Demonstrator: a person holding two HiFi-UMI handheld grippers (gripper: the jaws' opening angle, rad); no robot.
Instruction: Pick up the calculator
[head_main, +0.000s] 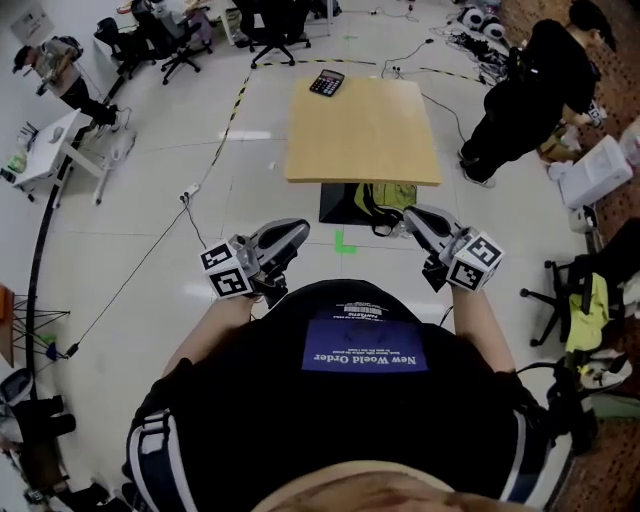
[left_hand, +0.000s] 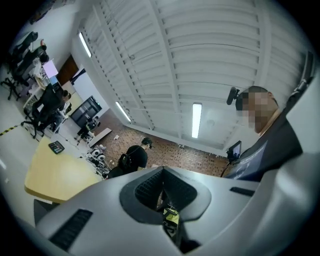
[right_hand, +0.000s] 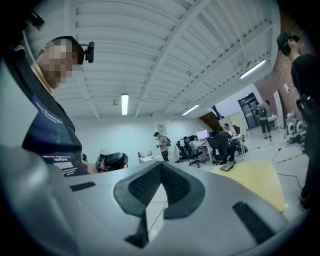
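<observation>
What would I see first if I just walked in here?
A wooden table stands in the middle, with a black calculator at its far left corner. Nearer, the left gripper and right gripper point toward it, jaws shut and empty.

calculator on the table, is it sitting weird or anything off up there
The calculator sits at the table's far left corner, turned askew to its edges and seemingly right on the far edge. Nothing looks spilled or damaged.
</observation>
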